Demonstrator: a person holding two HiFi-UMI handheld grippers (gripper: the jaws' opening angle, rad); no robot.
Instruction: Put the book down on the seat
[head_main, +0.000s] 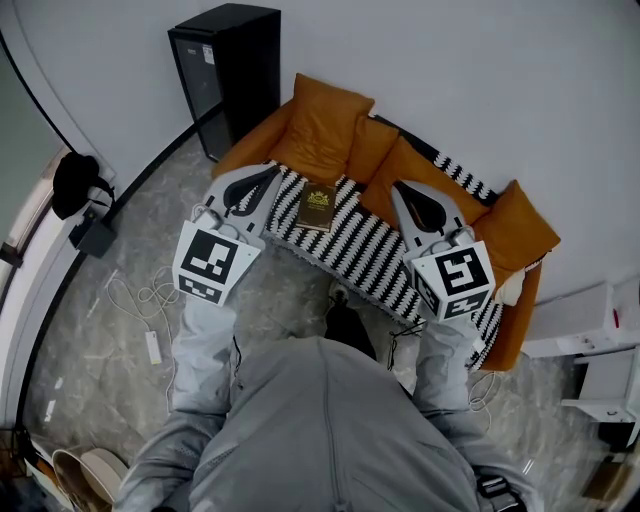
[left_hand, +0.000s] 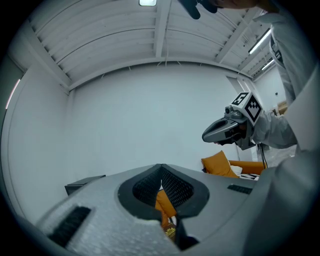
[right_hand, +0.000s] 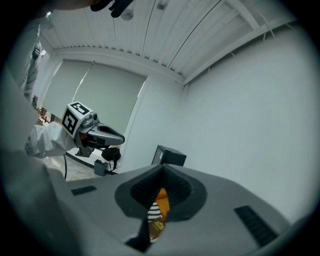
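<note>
A small dark book (head_main: 317, 207) with gold print lies flat on the black-and-white striped cover (head_main: 375, 250) of the orange sofa's seat. Neither gripper touches it. My left gripper (head_main: 268, 176) hangs just left of the book, its jaws shut with nothing in them. My right gripper (head_main: 402, 188) is to the book's right, over the seat, also shut and empty. In the left gripper view the jaws (left_hand: 161, 174) meet at the tips, and the book (left_hand: 170, 231) shows through the slit below them. The right gripper view shows the same: tips (right_hand: 162, 173) together, book (right_hand: 156, 227) beneath.
Orange cushions (head_main: 325, 125) lean along the sofa back against the white wall. A black cabinet (head_main: 228, 75) stands left of the sofa. A black bag (head_main: 76, 183) and white cables (head_main: 140, 310) lie on the marble floor at left. White furniture (head_main: 600, 360) stands at right.
</note>
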